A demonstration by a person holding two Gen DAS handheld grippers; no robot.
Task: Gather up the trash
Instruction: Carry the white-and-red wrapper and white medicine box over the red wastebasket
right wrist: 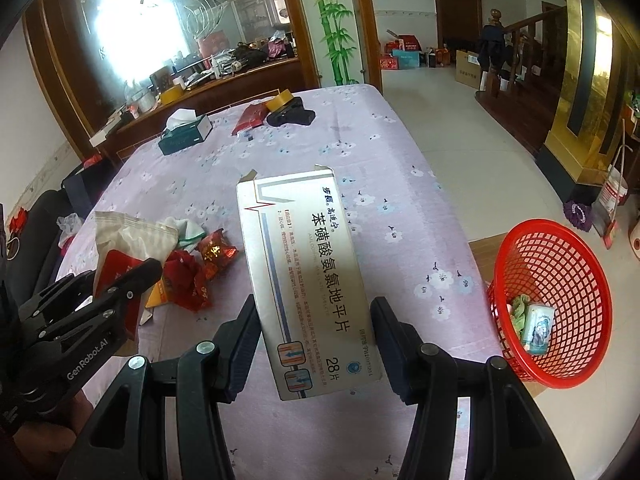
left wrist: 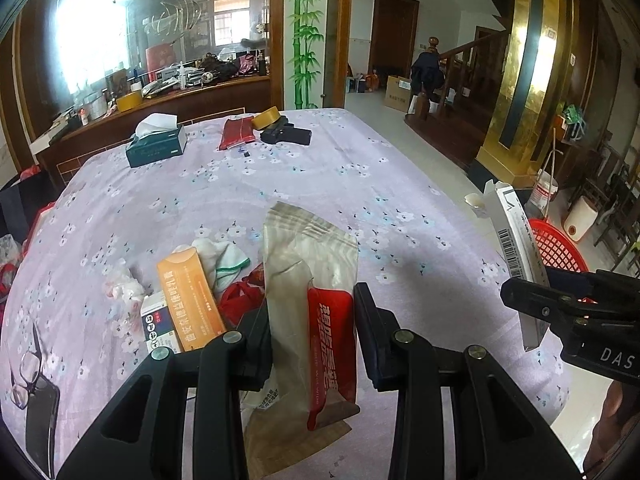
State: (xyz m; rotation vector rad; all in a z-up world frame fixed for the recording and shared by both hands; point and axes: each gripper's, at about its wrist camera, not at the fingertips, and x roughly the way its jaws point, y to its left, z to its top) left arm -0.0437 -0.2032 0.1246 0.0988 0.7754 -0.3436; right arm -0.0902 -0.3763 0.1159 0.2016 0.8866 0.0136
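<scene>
- Your left hand-held gripper (left wrist: 312,332) is clamped on a tan-and-red wet-wipe pack (left wrist: 310,300): soft, light film that crumples, so hold it mid-body.
- Your right hand-held gripper (right wrist: 316,344) grips the white medicine box (right wrist: 308,276) by its side walls; it looks like light card with an open end flap that would dent under hard squeezing, so pinch near the lower end.
- Both items hang above the floral-cloth surface (right wrist: 400,208), left of the red basket (right wrist: 560,264).
- More wrappers (right wrist: 200,272) lie on the surface, further left of the basket.
</scene>
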